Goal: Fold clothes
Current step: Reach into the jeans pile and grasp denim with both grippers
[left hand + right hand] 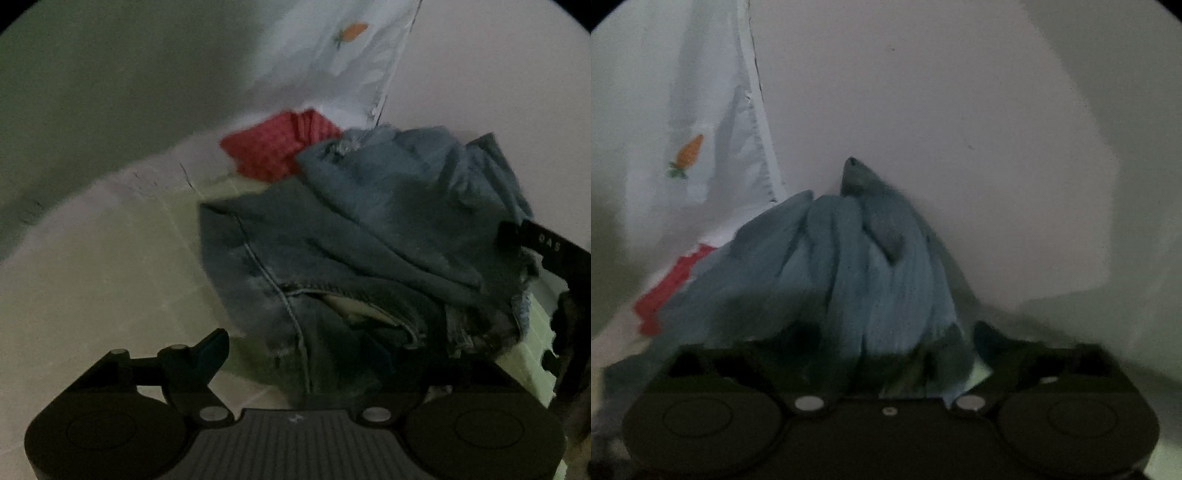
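Observation:
A pair of blue denim jeans [369, 243] lies bunched on a pale surface. My left gripper [306, 354] is low at the jeans' near edge; its left finger [207, 350] shows, the right finger is hidden under denim, so it looks shut on the jeans. In the right wrist view the denim [871, 273] rises in bunched folds straight out of my right gripper [886, 362], which is shut on it and lifts it. The right gripper's body also shows at the right edge of the left wrist view [546, 247].
A red knitted cloth [280, 147] lies behind the jeans; it also shows in the right wrist view [665, 291]. A white fabric with an orange carrot print [690, 151] hangs at the back against a pale wall [942, 129]. A pale green slatted object [532, 354] is at the right.

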